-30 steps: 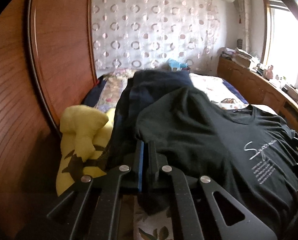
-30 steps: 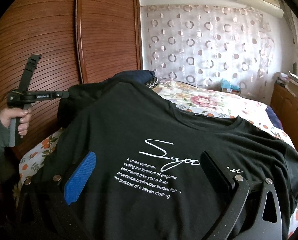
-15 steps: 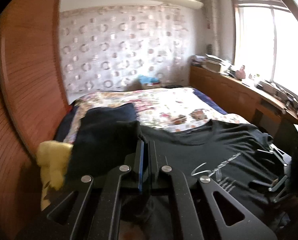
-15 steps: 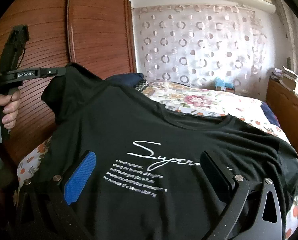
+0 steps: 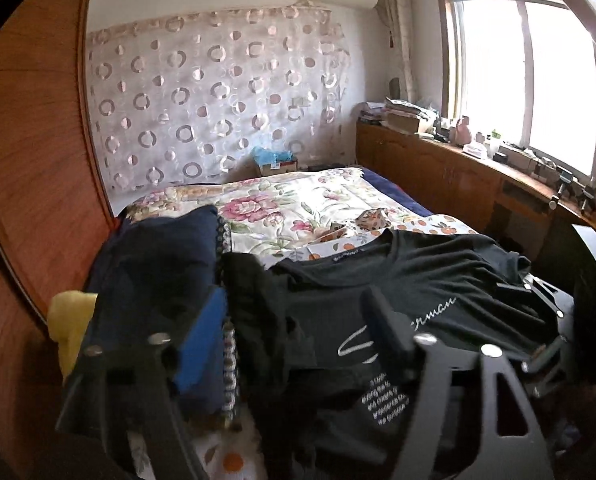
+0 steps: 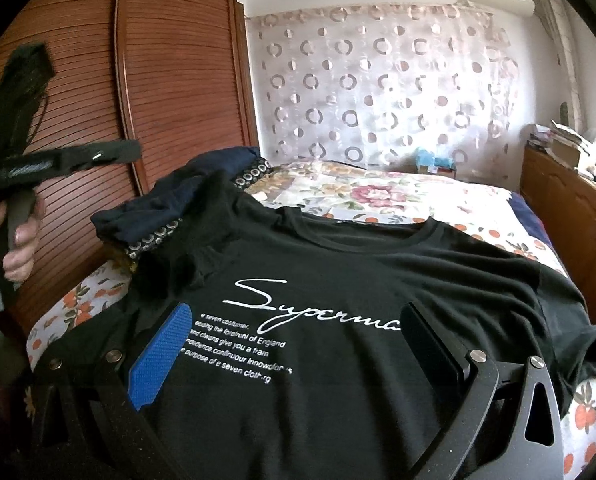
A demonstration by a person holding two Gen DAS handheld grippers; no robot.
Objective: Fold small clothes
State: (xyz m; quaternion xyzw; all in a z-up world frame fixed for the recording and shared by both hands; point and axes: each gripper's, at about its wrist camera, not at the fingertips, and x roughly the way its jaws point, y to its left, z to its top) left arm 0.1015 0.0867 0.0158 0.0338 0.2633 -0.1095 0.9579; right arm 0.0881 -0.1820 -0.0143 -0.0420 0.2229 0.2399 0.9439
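A black T-shirt [image 6: 338,272] with white script lettering lies face up on the floral bed. Its left sleeve [image 6: 202,240] is folded inward over the chest and lies loose. The shirt also shows in the left wrist view [image 5: 418,280]. My left gripper [image 5: 294,320] is open and empty, above the folded sleeve [image 5: 258,300]. In the right wrist view the left gripper [image 6: 130,148] is held up in the air at the left. My right gripper [image 6: 294,328] is open and empty, low over the shirt's lower front.
A pile of dark navy clothes [image 5: 158,264] lies left of the shirt, with a yellow cloth [image 5: 70,320] beside it. The wooden wardrobe [image 6: 98,120] stands close on the left. A wooden cabinet [image 5: 458,176] runs along the right under the window.
My left gripper, shut on the sleeve, lifted it and carried it inward over the shirt, then opened and let it go. The right gripper stayed open and nearly still.
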